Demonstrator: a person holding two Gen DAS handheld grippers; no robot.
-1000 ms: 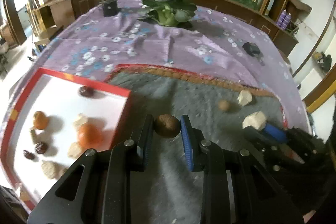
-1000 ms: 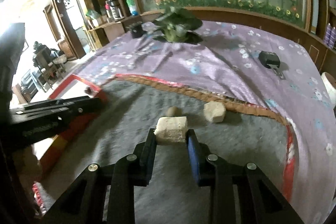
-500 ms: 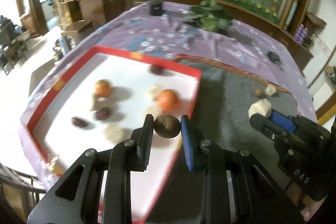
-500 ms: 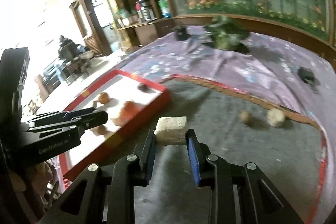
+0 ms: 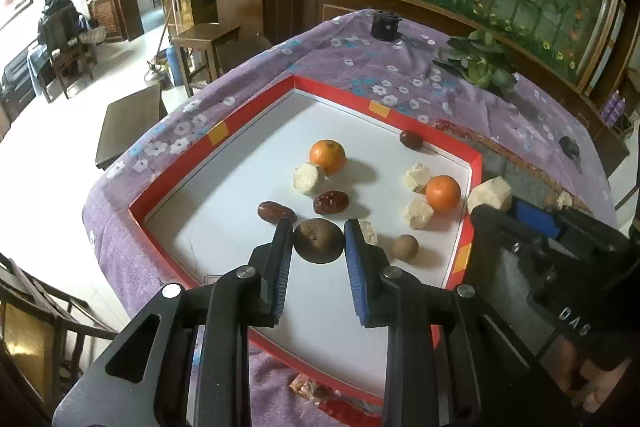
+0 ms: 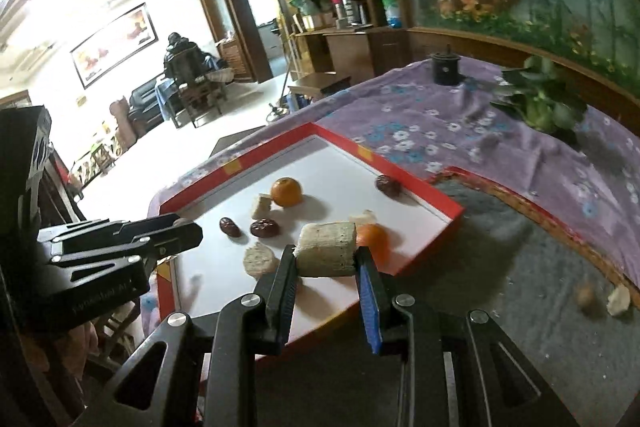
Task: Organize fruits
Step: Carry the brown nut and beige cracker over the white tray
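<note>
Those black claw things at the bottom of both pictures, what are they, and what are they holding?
They are grippers, two-finger pinchers a person carries, one in each hand. A camera on each looks along its fingers, giving two pictures. In the left one, the left gripper pinches a round brown fruit above a red tray with a white floor. In the right one, the right gripper pinches a pale chunk. In the tray lie two oranges, dark red dates, more pale chunks and a small brown fruit. The tray sits on a purple flowery cloth.
</note>
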